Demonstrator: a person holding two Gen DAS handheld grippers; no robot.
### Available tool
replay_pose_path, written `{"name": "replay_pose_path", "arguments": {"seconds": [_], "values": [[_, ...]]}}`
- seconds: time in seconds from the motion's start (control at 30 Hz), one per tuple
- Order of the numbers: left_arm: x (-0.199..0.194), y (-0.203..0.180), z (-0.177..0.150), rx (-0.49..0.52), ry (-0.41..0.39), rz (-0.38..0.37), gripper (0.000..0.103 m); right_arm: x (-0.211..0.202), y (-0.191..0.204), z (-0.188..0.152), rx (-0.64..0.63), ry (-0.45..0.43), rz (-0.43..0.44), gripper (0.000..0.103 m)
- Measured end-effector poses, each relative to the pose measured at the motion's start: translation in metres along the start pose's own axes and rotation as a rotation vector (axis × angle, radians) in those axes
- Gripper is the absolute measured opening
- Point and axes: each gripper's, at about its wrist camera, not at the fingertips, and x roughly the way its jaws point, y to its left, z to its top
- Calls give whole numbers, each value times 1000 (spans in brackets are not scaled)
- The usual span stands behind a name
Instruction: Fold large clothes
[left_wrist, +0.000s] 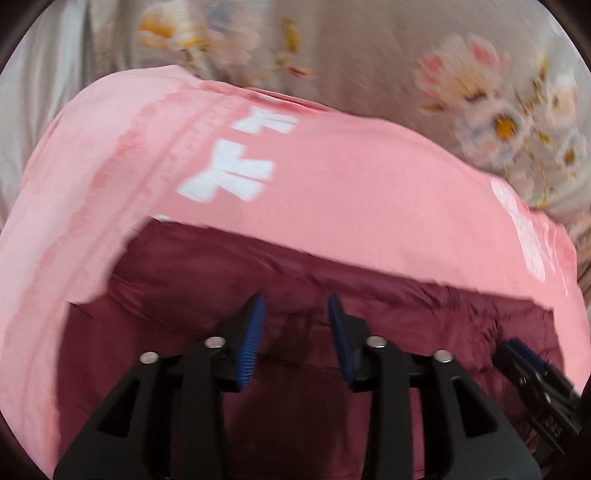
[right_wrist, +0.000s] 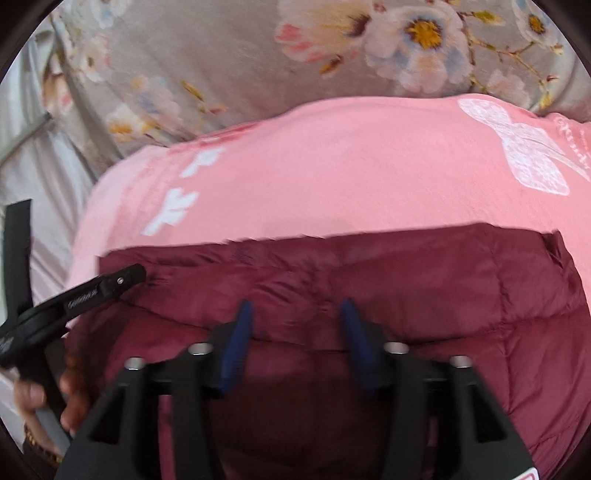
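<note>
A maroon quilted jacket (left_wrist: 406, 314) (right_wrist: 406, 280) lies folded on top of a pink garment (left_wrist: 351, 184) (right_wrist: 332, 166) with white printing. My left gripper (left_wrist: 296, 301) hovers over the jacket's near part, its blue pads apart and no cloth pinched between them. My right gripper (right_wrist: 297, 306) stands open the same way over the jacket, a little wider. In the right wrist view, one of the left gripper's fingers (right_wrist: 122, 278) reaches the jacket's far left corner, with a hand (right_wrist: 70, 391) on its handle. The right gripper's body (left_wrist: 535, 373) shows at the left wrist view's right edge.
Both garments rest on a grey bedsheet with a flower print (left_wrist: 369, 55) (right_wrist: 221, 55) that stretches beyond them. Plain white cloth (right_wrist: 48, 177) lies at the left. The pink garment's edge extends past the jacket on the left and far sides.
</note>
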Motion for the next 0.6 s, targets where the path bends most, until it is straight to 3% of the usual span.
{"name": "replay_pose_path", "arguments": {"seconds": [0.07, 0.13, 0.2, 0.23, 0.33, 0.6], "values": [[4, 11, 8, -24, 16, 5, 37, 16, 12, 3, -41, 50, -13, 56], [15, 12, 13, 1, 39, 37, 37, 33, 21, 2, -95, 85, -61, 43], [23, 9, 12, 30, 48, 59, 37, 37, 28, 3, -131, 77, -76, 7], [27, 6, 11, 52, 48, 73, 37, 33, 30, 6, -139, 52, -85, 2], [34, 1, 7, 88, 28, 105, 38, 23, 27, 16, -117, -17, -92, 1], [48, -1, -5, 89, -16, 135, 39, 53, 12, 7, -70, 42, -90, 0]]}}
